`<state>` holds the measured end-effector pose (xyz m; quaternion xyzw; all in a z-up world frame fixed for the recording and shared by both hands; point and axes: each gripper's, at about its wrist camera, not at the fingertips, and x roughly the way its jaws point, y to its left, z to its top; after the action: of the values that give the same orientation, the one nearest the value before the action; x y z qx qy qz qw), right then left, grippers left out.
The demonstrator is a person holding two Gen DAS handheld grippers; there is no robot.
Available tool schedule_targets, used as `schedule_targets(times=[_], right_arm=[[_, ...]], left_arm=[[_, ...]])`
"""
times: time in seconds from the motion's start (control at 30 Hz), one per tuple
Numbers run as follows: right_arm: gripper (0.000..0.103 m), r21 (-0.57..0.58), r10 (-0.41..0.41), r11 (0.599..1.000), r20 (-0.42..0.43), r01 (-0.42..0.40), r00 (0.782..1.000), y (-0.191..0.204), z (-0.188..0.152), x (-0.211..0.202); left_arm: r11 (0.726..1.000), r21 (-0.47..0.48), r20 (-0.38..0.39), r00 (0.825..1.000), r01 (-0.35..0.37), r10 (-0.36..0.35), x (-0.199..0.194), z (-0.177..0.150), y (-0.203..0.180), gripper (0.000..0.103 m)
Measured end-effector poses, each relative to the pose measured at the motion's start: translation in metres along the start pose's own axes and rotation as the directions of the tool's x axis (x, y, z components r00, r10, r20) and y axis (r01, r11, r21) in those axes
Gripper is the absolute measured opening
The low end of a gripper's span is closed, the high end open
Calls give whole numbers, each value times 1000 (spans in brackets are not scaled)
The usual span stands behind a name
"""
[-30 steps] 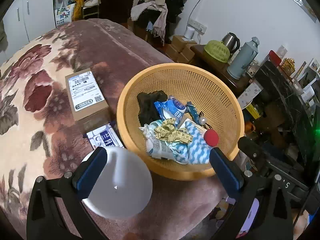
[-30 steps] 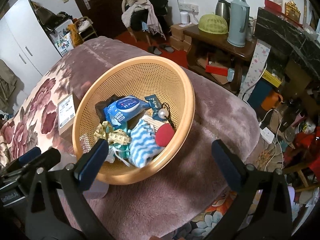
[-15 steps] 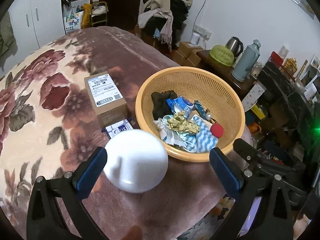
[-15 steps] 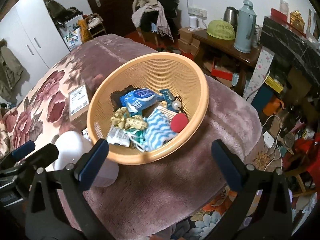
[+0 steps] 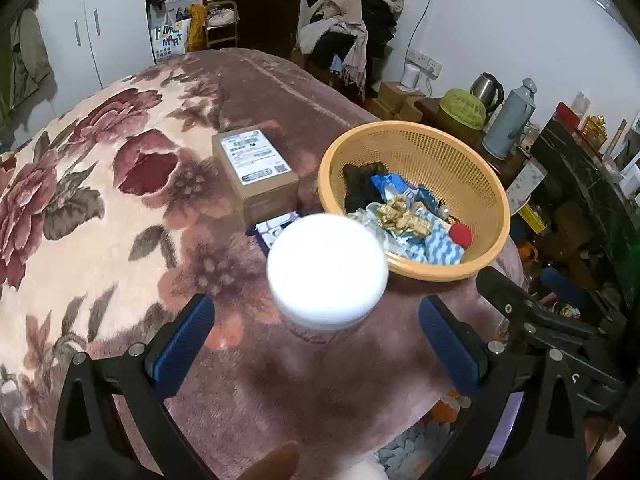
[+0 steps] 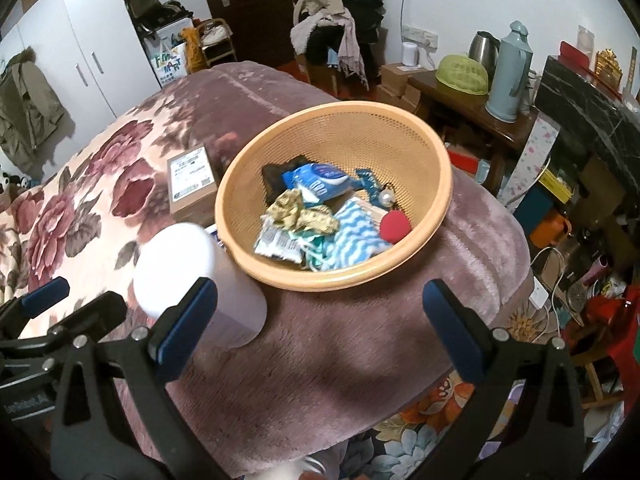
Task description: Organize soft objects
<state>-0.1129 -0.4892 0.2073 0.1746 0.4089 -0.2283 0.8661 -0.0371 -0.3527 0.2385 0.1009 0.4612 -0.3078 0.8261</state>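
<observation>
An orange mesh basket (image 5: 486, 172) (image 6: 436, 152) sits on the floral blanket near the bed's corner. It holds a blue wipes packet (image 6: 320, 182), a blue-and-white striped cloth (image 6: 358, 236), a red ball (image 6: 394, 227), a yellow measuring tape (image 5: 402, 218) and a dark cloth (image 5: 362, 184). A white-lidded jar (image 5: 327, 266) (image 6: 192, 268) stands upright just left of the basket. My left gripper (image 5: 320, 344) hangs open in front of the jar, holding nothing. My right gripper (image 6: 316, 320) is open and empty, short of the basket's near rim.
A cardboard box (image 5: 256, 170) with a white label lies behind the jar, a flat printed packet (image 5: 272, 230) between them. The bed edge drops off close in front. A side table (image 6: 472, 100) with kettle and thermos stands at right; clutter covers the floor.
Both grippers have pulled back and up from the basket, so basket and jar look smaller and farther off. The jar now lies centred between the left gripper's fingers. Nothing was grasped.
</observation>
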Motion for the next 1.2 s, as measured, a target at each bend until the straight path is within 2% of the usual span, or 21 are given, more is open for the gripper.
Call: schedule_targets(times=[0.37,0.67,1.2], right_arm=[[103,-60,19,998,-25,-20,1000,36,-24,6],[103,-151,30,988,-28,-34,999,81,-47,6],[103,-241,75,966,-69,-89,995,145,-85,19]], left_arm=[[997,-74,-31,999,-16,13,-3,-32,51,102],[991,-115,-38,997,-68,64,-6,-55,92,100],[966,-227,-57,992,-121,111,-15,-103,171,100]])
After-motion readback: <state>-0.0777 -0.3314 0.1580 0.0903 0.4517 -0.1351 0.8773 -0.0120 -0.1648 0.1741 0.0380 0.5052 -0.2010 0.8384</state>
